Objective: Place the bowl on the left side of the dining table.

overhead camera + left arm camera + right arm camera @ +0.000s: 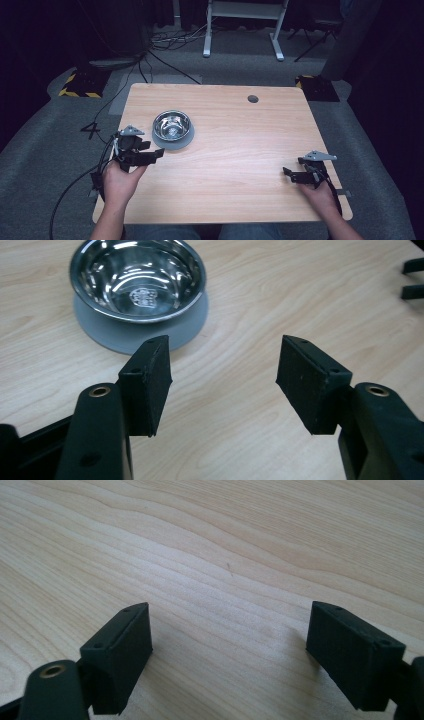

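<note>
Bowl (137,280), far rim cut off

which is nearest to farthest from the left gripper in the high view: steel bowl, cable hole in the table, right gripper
From the left gripper:
1. steel bowl, just ahead on its grey base, left half of the table.
2. right gripper, across at the near right edge.
3. cable hole, far side, right of centre; close to the right gripper in range, a narrow call.

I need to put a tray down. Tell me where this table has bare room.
The widest bare patch of table runs from the steel bowl to the right gripper, whose open jaws frame nothing but wood. The far right, around the round hole, is free too. It is crowded only at the near left, where the open left gripper sits just short of the bowl's grey base.
</note>
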